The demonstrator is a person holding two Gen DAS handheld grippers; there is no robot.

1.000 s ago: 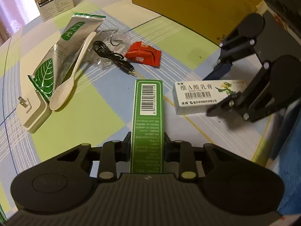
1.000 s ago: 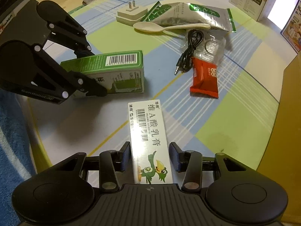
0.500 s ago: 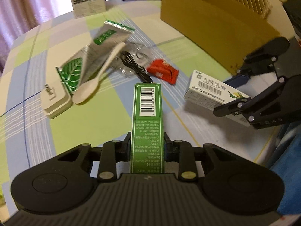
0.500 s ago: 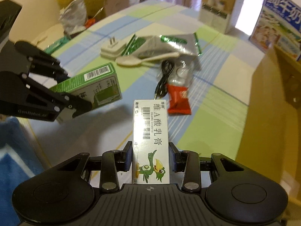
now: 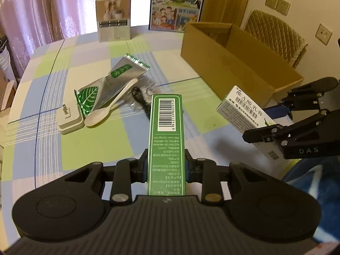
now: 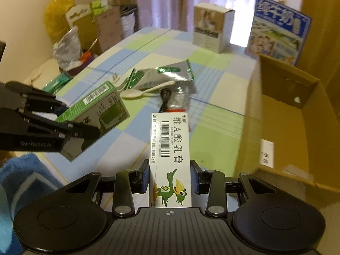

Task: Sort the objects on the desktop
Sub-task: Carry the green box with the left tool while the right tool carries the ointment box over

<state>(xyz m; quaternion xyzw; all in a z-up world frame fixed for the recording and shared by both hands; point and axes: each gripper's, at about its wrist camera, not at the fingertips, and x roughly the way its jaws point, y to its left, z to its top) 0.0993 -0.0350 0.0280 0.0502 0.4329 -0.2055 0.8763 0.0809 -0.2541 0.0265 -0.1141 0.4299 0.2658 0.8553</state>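
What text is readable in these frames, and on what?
"维A酸乳膏": white box, in right gripper.
"6 942109 802014" under the barcode: green box, in left gripper; its small print is unreadable.
"GenRobot.AI": left gripper body, right wrist view.
"DAS": right gripper body, left wrist view.
"纯牛奶": blue carton.

Pale lilac curtains (image 5: 27,10) glow with daylight behind a round table under a green, blue and cream checked tablecloth (image 5: 89,142), while a quilted chair back (image 5: 274,34) stands against a cream wall carrying switch plates (image 5: 278,3).
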